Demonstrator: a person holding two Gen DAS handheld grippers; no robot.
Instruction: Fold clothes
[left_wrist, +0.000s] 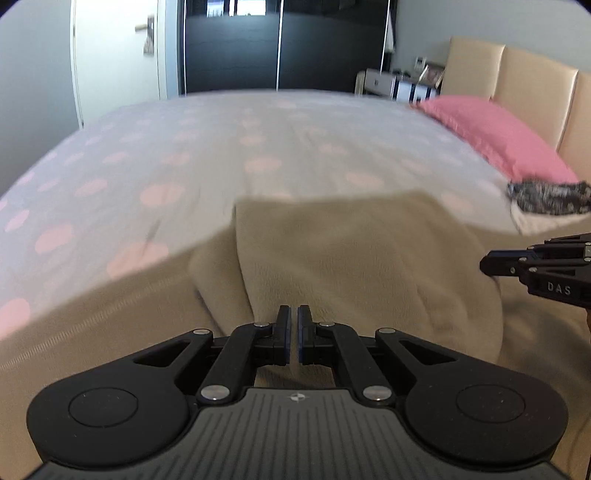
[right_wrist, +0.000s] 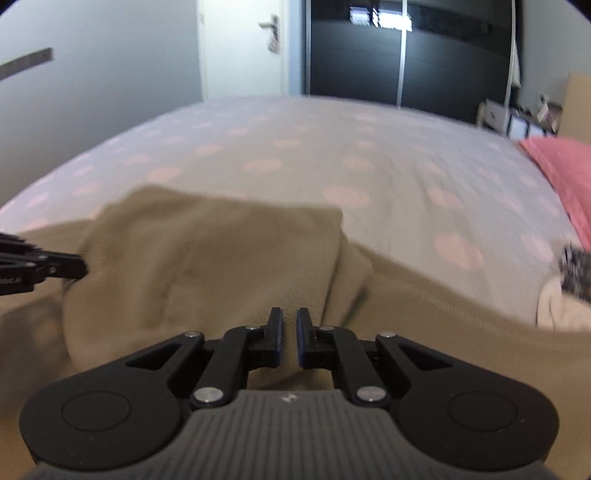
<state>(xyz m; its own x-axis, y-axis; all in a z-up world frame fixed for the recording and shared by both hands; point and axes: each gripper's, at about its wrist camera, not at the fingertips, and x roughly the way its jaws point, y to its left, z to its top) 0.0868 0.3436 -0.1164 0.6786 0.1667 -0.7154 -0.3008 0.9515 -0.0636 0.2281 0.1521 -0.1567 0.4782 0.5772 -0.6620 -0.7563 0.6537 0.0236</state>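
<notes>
Fabric work looks midway: your left tool (left_wrist: 291, 334) and right tool (right_wrist: 289, 338), nearly pressed together, apparently pinch the beige garment (left_wrist: 369, 258), one flap folded; further folds remain.

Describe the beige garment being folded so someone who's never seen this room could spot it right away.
Start at the bed with the pink-dotted bedspread. At its near edge, in front of both grippers, lies the beige garment, partly folded over itself. Unlike the pink pillow and the black-and-white speckled cloth to its right, it is plain tan.
</notes>
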